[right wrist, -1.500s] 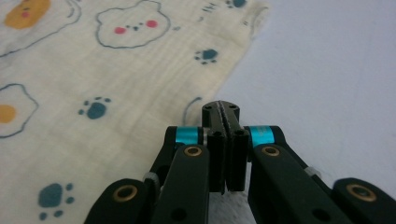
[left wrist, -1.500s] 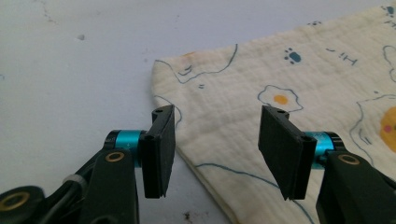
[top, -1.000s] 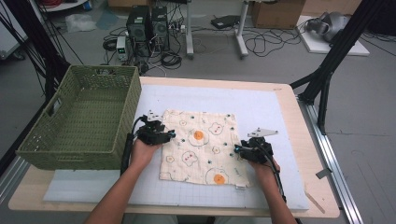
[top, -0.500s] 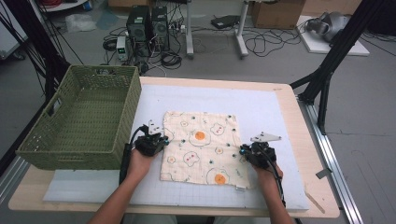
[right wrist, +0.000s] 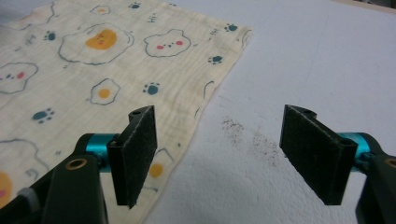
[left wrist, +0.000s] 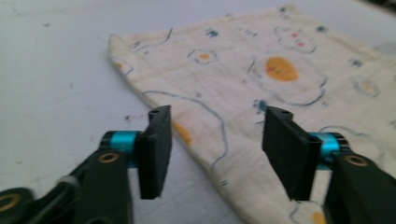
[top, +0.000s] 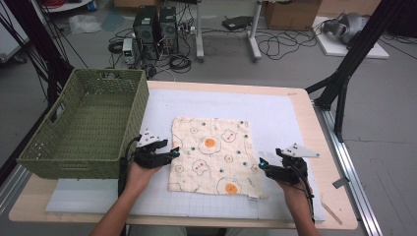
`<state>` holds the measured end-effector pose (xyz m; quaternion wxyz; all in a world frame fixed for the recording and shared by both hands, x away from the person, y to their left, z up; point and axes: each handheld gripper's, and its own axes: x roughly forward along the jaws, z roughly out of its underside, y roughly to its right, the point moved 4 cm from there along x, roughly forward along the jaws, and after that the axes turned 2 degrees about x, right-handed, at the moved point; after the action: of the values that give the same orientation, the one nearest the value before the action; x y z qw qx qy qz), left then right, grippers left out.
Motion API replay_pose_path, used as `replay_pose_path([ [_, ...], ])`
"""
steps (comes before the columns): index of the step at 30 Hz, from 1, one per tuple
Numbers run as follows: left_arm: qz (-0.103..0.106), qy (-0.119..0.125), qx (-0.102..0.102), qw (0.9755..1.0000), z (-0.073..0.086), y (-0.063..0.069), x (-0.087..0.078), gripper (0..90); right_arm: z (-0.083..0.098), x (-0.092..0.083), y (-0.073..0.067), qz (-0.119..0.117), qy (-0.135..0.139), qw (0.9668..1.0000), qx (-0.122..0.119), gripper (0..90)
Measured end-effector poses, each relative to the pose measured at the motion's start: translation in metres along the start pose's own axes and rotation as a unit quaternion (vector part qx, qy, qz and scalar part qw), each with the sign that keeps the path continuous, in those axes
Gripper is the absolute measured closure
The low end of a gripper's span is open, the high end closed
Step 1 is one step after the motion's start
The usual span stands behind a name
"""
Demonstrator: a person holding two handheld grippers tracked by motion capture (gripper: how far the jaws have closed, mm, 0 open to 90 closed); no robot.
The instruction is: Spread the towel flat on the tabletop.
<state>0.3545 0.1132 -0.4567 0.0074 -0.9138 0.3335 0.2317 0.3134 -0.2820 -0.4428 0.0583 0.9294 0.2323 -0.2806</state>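
A cream cloth (top: 211, 155) printed with fried eggs and bears lies flat on the white mat. My left gripper (top: 172, 152) sits at the cloth's left edge. Its jaws have just been opening and stand apart over the cloth's edge (left wrist: 201, 116), pressing on nothing. My right gripper (top: 263, 164) is at the cloth's right edge. Its jaws have just been opening too, with bare mat between them (right wrist: 219, 154). In the right gripper view the cloth (right wrist: 93, 60) spreads to the left and its edge runs under the left jaw.
A green woven basket (top: 83, 123) stands on the table's left side, close beside my left hand. The white mat (top: 285, 113) covers most of the wooden table (top: 334, 196). Black frame legs (top: 344, 83) rise off the right corner.
Both hands have drawn back a little toward the near edge of the table along the cloth's sides. The cloth has not moved.
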Motion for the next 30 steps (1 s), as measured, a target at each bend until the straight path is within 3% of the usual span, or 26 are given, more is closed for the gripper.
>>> replay_pose_path([
  [5, 0.01, 0.033, -0.017, 0.9992, -0.007, 0.006, -0.008, 19.9, 0.011, -0.009, 0.001, 0.003, -0.008, 1.0, 0.001, 25.2],
  [10, 0.012, 0.043, -0.011, 0.999, -0.001, 0.013, -0.018, 19.7, 0.015, -0.019, 0.001, -0.006, 0.0, 1.0, 0.006, 19.5],
  [14, 0.023, 0.053, 0.006, 0.9983, -0.002, 0.019, -0.023, 19.6, 0.02, -0.021, 0.001, -0.016, 0.01, 0.9997, -0.013, 11.2],
  [16, 0.029, 0.056, 0.012, 0.9979, -0.002, 0.021, -0.023, 19.6, 0.019, -0.022, -0.001, -0.029, 0.03, 0.9988, -0.024, 11.2],
  [19, 0.032, 0.055, 0.015, 0.9979, 0.001, 0.02, -0.022, 19.4, 0.015, -0.021, -0.003, -0.026, 0.047, 0.9973, -0.05, 11.1],
  [21, 0.035, 0.052, 0.016, 0.9979, 0.002, 0.018, -0.022, 19.4, 0.013, -0.021, -0.005, -0.026, 0.051, 0.9969, -0.053, 11.0],
  [28, 0.037, 0.052, 0.014, 0.9979, 0.004, 0.013, -0.022, 20.9, 0.009, -0.025, 0.0, -0.023, 0.071, 0.9968, -0.03, 11.0],
  [30, 0.037, 0.052, 0.011, 0.9979, 0.004, 0.012, -0.021, 21.0, 0.012, -0.025, 0.002, -0.024, 0.065, 0.9974, -0.019, 11.0],
])
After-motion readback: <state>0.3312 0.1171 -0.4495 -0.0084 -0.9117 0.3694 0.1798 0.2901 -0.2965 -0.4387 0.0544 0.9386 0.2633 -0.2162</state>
